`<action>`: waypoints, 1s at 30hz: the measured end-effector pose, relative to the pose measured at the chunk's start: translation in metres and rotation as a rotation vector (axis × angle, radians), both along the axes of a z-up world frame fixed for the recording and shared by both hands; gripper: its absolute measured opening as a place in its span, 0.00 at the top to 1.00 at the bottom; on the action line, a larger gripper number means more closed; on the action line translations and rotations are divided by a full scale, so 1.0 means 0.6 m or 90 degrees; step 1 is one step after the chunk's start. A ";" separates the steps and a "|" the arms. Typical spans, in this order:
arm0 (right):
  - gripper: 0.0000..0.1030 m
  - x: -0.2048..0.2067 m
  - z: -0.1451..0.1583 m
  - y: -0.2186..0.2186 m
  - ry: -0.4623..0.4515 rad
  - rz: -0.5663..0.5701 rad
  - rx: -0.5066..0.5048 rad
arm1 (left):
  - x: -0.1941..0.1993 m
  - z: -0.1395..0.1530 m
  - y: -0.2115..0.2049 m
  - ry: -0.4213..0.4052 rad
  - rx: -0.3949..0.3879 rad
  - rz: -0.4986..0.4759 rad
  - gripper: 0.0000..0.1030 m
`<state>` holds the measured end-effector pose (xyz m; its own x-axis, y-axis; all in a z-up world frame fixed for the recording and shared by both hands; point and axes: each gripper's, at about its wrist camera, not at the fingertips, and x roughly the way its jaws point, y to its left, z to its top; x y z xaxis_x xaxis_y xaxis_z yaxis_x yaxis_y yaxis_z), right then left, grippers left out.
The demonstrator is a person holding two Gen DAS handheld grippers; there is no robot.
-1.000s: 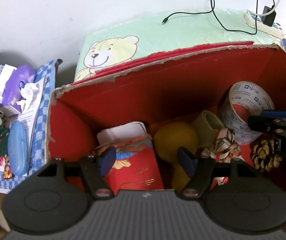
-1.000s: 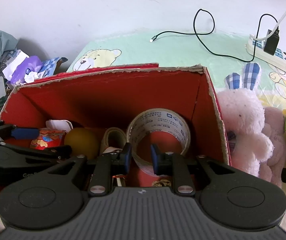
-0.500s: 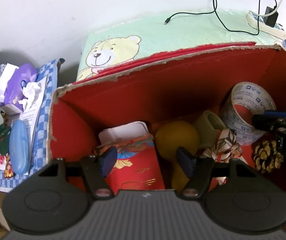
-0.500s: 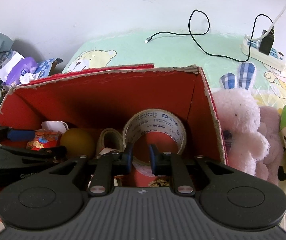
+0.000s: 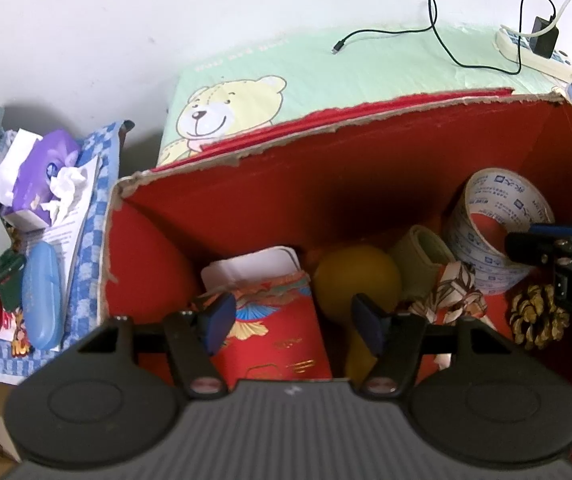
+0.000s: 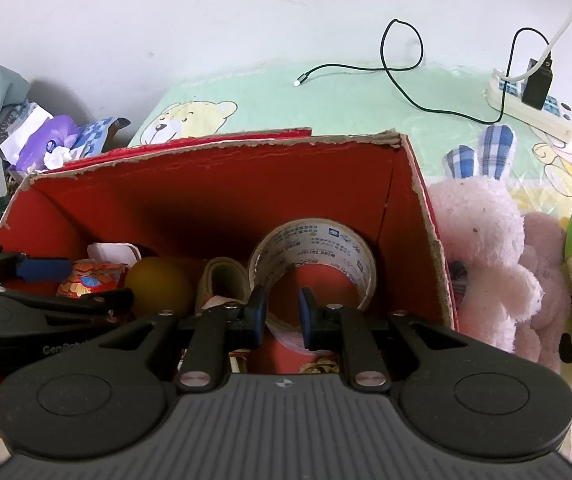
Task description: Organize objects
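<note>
Pine cone (image 5: 538, 316) is being shown leftward only. Right gripper (image 6: 282, 312), jaws just closing, is being clamped on tape roll (image 6: 314, 240), its lower rim being hidden. Left gripper (image 5: 292, 318) is being held apart.

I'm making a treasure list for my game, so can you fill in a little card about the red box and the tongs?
Box: red cardboard box, open top
Inside: tape roll, yellow ball, red packet, pine cone
Left tongs: open, over red packet
Right tongs: just been closing, now pinching tape roll
Beside box: pink plush bunny
</note>
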<state>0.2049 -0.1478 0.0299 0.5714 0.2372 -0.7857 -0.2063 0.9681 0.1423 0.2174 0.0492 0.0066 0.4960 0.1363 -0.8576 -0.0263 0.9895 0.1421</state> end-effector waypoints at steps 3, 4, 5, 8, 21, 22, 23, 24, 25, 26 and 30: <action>0.84 0.000 0.000 0.001 0.001 0.002 -0.001 | -0.001 0.000 -0.001 -0.002 0.003 0.001 0.35; 0.84 0.000 0.000 0.001 0.001 0.002 -0.001 | -0.001 0.000 -0.001 -0.001 0.004 0.001 0.35; 0.84 0.000 0.000 0.001 0.001 0.003 -0.001 | -0.001 -0.001 -0.001 0.000 0.005 0.001 0.35; 0.83 0.001 0.000 0.001 0.003 0.004 -0.004 | 0.000 -0.001 -0.001 0.001 0.005 0.000 0.35; 0.82 0.003 -0.001 0.002 0.013 0.012 -0.002 | 0.000 0.000 -0.002 0.002 0.004 -0.002 0.33; 0.82 0.003 -0.001 0.002 0.013 0.012 -0.002 | 0.000 0.000 -0.003 0.003 0.004 -0.003 0.33; 0.82 0.003 -0.001 0.002 0.013 0.012 -0.002 | 0.001 -0.001 -0.003 0.005 0.003 -0.005 0.32; 0.82 0.003 -0.001 0.002 0.013 0.011 -0.003 | 0.001 -0.001 -0.003 0.007 0.002 -0.007 0.32; 0.82 0.003 -0.001 0.002 0.013 0.011 -0.003 | 0.002 -0.001 -0.003 0.008 0.001 -0.008 0.32; 0.82 0.003 -0.002 0.003 0.013 0.011 -0.003 | 0.002 -0.002 -0.003 0.009 0.001 -0.009 0.31; 0.82 0.003 -0.002 0.004 0.013 0.010 -0.006 | 0.003 -0.002 -0.004 0.015 0.005 -0.011 0.31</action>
